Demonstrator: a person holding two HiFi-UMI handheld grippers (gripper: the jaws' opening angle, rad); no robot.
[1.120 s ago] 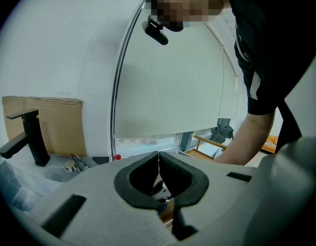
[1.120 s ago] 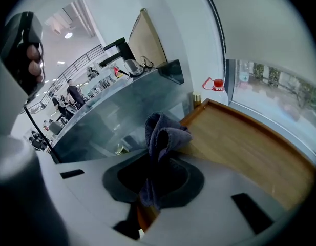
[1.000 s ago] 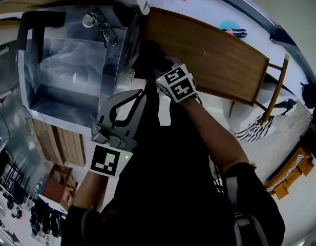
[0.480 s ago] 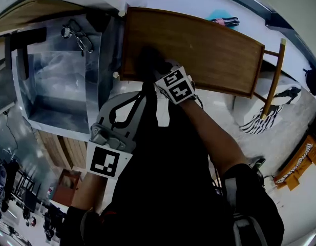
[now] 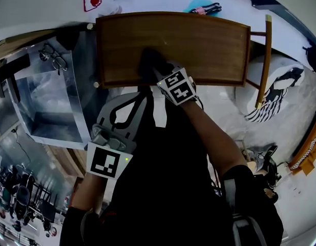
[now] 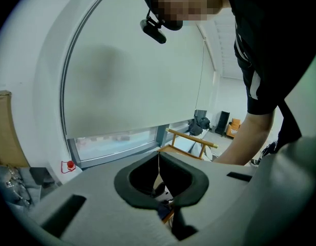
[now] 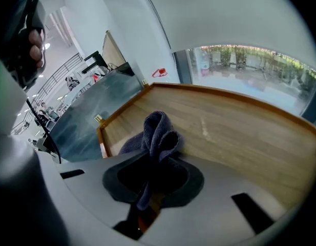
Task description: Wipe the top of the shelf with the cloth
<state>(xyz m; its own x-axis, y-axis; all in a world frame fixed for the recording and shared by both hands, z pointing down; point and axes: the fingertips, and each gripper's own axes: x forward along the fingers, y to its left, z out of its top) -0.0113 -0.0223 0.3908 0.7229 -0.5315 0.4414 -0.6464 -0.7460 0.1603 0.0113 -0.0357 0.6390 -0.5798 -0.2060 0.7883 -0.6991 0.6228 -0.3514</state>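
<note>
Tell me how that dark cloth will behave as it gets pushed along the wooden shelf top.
Probably floppy: the cloth folds and bunches where the right tool pinches it. Likely light, since it stands up in a loose wad. On the smooth shelf top it should slide rather than roll.

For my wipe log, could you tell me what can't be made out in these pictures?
- Whether cloth touches shelf top: head view, right gripper covers it; right gripper view, the gripper's body hides its underside.
- Below shelf top: head view, the top hides it.
- A red item: head view, too small to name.
</note>
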